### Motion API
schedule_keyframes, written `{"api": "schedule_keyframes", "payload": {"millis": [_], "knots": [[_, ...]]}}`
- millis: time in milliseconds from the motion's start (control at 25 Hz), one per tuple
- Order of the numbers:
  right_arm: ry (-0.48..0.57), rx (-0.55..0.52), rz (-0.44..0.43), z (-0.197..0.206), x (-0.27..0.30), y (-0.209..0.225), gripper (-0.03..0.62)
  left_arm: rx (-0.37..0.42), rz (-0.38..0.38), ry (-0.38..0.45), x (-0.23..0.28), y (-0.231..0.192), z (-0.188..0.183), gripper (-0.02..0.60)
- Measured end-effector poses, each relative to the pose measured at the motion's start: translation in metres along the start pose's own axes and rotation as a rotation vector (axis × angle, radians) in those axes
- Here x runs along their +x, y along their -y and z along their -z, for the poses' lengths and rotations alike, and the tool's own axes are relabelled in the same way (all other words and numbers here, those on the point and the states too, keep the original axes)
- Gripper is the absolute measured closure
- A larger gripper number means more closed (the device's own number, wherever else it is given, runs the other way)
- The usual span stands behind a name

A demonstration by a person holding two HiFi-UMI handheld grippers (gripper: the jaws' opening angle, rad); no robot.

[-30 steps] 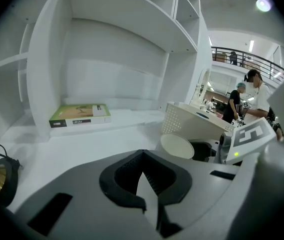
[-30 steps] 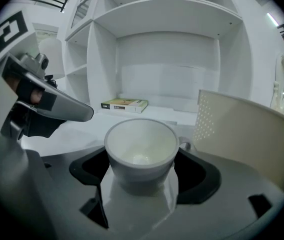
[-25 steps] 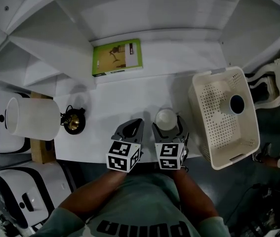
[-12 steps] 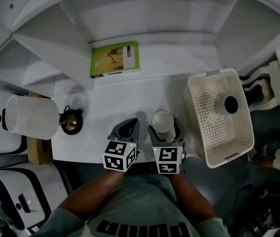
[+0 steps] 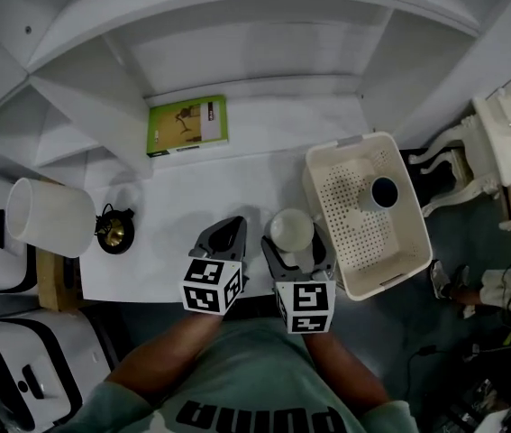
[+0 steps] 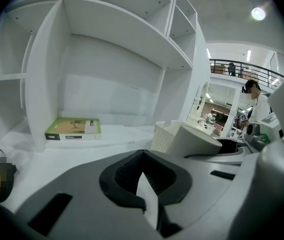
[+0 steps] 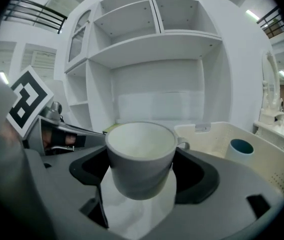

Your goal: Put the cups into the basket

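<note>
White cup grasped in my right gripper, just left of the basket.

In the right gripper view my jaws are clenched on the cup's sides. It sits upright, mouth up, with its small handle turned to the far right, and from here I cannot tell whether its base is clear of the table. The basket stands at the table's right end, and a second cup with a dark inside rests in its far right corner. My left gripper is beside the right one at the table's near edge, jaws closed together with nothing between them. A green book lies flat at the far side, under the white shelf unit.
</note>
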State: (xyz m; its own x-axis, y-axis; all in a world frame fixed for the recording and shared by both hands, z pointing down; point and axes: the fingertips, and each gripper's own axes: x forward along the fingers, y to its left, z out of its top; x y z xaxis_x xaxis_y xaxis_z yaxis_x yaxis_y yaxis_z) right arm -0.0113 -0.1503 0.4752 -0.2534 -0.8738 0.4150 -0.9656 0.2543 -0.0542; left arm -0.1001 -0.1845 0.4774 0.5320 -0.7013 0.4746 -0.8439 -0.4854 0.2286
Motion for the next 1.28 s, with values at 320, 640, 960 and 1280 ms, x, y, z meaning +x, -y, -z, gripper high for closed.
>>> {"api": "schedule_keyframes", "payload": {"millis": [320,640,960,1280], "knots": [[0.05,0.007,0.011,-0.033,-0.05,0.042,0.214,0.015,0.042,0.039,0.01,0.054,-0.016,0.575],[0.014,-0.028,0.013,-0.027,-0.068,0.095,0.214,0.021,0.048,0.059,0.02,0.097,-0.022,0.575],[-0.059,-0.071,0.001,-0.006,-0.054,0.138,0.214,0.019,0.009,0.059,0.029,0.108,-0.024,0.575],[-0.136,-0.104,-0.067,0.01,-0.032,0.145,0.214,0.008,-0.03,0.045,0.04,0.103,-0.023,0.575]]}}
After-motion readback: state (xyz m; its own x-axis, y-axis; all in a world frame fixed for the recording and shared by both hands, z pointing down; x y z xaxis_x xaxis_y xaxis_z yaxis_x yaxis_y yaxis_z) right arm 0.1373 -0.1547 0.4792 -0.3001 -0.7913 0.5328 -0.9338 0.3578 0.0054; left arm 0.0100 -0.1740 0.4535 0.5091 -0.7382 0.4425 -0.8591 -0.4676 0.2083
